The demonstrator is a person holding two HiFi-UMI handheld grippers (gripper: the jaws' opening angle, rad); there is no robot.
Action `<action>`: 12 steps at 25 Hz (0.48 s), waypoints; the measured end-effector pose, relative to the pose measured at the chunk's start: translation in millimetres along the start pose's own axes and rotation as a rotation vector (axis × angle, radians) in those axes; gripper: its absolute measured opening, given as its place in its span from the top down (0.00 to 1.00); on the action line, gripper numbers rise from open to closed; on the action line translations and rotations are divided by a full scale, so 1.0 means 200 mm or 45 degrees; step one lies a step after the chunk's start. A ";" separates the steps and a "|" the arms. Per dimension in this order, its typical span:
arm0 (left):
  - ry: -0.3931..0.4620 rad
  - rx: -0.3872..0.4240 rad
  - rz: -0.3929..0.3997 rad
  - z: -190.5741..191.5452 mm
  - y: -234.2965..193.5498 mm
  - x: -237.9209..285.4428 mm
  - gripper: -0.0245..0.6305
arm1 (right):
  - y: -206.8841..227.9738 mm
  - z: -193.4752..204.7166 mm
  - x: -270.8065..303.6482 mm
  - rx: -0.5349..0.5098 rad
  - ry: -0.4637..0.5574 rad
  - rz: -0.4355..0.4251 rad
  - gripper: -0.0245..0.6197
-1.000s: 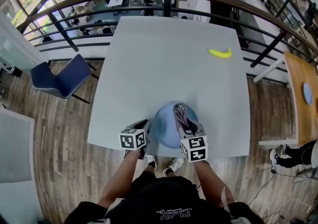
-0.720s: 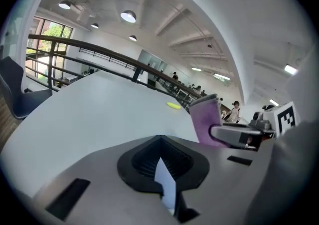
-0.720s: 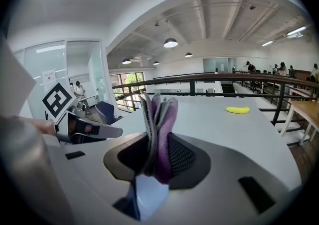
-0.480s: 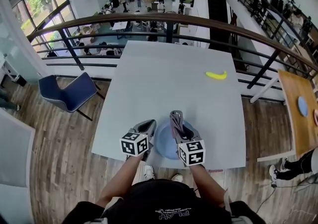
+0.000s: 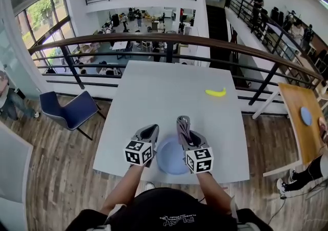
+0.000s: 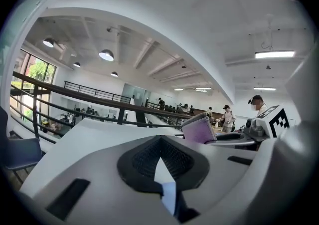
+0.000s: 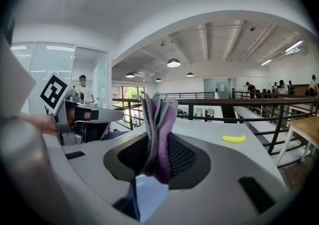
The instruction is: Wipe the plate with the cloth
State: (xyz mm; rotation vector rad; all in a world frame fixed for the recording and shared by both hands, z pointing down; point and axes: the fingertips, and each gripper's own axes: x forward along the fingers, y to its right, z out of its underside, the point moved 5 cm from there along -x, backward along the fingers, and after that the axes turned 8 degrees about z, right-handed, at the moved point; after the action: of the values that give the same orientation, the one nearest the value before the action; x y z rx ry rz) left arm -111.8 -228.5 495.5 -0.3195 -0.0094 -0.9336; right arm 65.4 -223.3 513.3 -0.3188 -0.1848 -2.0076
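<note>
— So, what's changed over the last second?

— Both grippers have come up off the plate [image 5: 171, 157]. A second ago the left gripper [image 5: 149, 130] sat low at the plate's left rim, and the right gripper [image 5: 185, 131] had the cloth [image 5: 182, 124] down on the plate's right part. Now both hang above it, and the plate shows between and below them. The head view has lifted as well, so more of the hall beyond the railing [image 5: 154, 38] comes in.

— Did the plate go up with them?

— No, it lies flat on the white table [image 5: 169, 86], at the near edge, about where it was.

— And the jaws?

— In the left gripper view the left jaws are pressed together with nothing between them. Only a sliver of blue plate shows underneath. The right jaws are clamped on the cloth. It's folded grey and purple, and it stands up out of the pads and past the fingertips.

— Where's the cloth relative to the plate now?

— In the head view it's above the plate's far right rim. Whether its lower edge touches the plate I can't tell. In the right gripper view the pale blue plate shows below the jaws, under the cloth.

— Is the left gripper anywhere near the cloth?

— It's just to the left of it, with a gap between, over the plate's far left rim.

— Anything else that stayed put?

— The banana [image 5: 216, 92] is still on the far right of the table, well apart from the plate. The blue chair [image 5: 69, 108] stands on the floor to the left.
</note>
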 end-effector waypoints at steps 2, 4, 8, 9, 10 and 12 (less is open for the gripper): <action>0.007 0.002 0.001 -0.02 0.00 0.01 0.94 | 0.02 -0.03 -0.01 -0.004 0.019 0.012 0.78; 0.009 0.002 0.006 -0.03 0.01 0.02 0.94 | 0.04 -0.04 -0.01 -0.012 0.035 0.020 0.78; 0.017 0.020 0.012 -0.04 0.03 0.03 0.94 | 0.04 -0.05 -0.02 -0.028 0.054 0.022 0.78; 0.017 0.024 0.011 -0.04 0.04 0.03 0.94 | 0.04 -0.06 -0.02 -0.030 0.062 0.022 0.78; 0.016 0.023 0.009 -0.04 0.04 0.03 0.94 | 0.04 -0.06 -0.03 -0.033 0.070 0.023 0.78; 0.006 0.002 -0.002 -0.03 0.03 0.02 0.94 | 0.03 -0.07 -0.03 -0.044 0.082 0.022 0.78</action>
State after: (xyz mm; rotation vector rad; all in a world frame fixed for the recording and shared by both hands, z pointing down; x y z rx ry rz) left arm -105.6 -231.0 488.9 -0.3161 -0.0063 -0.9357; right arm 72.4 -224.3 498.5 -0.2765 -0.1069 -2.0025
